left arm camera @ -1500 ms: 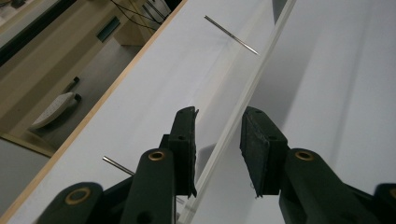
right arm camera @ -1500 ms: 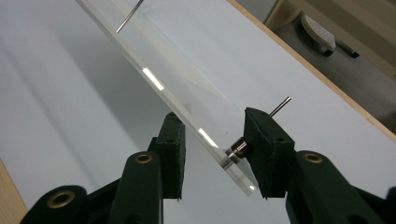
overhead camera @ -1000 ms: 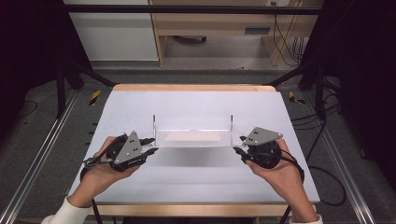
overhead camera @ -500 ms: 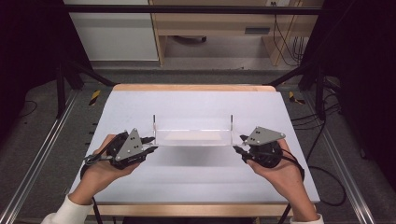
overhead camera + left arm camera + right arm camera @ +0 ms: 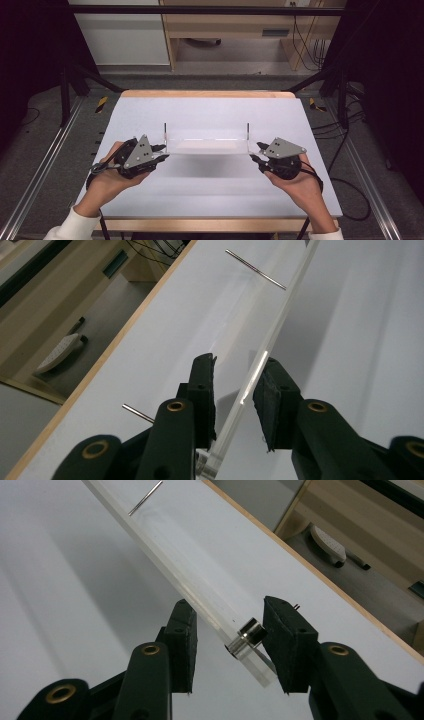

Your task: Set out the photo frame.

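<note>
I see the clear acrylic plate [image 5: 206,146] lying mid-table, a thin metal pin [image 5: 165,131] upright at each end. My left gripper [image 5: 161,152] straddles the plate's left end, jaws apart and not pressing. My right gripper [image 5: 256,151] straddles the right end likewise, open around a small metal stud [image 5: 246,634].

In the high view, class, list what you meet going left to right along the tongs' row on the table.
Left tongs → left upright pin → clear acrylic plate → right upright pin → right tongs.
</note>
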Motion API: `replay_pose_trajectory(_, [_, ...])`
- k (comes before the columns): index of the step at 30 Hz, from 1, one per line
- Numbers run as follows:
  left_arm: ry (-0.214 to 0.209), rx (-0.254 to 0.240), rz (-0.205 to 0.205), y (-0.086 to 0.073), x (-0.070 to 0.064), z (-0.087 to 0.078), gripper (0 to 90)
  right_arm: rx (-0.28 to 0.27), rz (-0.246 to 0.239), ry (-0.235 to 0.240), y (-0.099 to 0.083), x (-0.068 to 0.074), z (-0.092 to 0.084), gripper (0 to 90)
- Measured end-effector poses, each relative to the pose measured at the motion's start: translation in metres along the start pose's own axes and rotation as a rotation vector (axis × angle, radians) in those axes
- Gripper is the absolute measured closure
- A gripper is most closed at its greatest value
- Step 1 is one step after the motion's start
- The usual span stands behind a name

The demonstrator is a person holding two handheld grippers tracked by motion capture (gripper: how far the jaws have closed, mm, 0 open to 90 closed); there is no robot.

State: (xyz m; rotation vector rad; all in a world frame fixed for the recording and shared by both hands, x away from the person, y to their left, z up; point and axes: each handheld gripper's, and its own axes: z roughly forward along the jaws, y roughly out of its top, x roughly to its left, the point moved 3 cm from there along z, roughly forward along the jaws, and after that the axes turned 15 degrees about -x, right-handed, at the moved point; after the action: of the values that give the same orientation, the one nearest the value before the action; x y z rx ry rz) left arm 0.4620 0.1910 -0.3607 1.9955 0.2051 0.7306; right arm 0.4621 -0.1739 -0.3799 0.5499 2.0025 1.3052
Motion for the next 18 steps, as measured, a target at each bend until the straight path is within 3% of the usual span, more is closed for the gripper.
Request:
replay_pose_trajectory(8, [0.023,-0.016,-0.007,0.006,0.012,0.003,66.8,0.001,0.001,-0.024,0.009,-0.009,0.005,58.0])
replay_pose_trajectory(9, [0.027,-0.035,-0.032,0.007,0.018,0.005,66.2,-0.007,0.003,-0.024,0.01,-0.012,0.007,57.9])
replay_pose_trajectory(18, [0.037,-0.059,-0.065,0.012,0.038,0.012,62.8,-0.039,0.024,-0.033,0.018,-0.026,0.015,57.1])
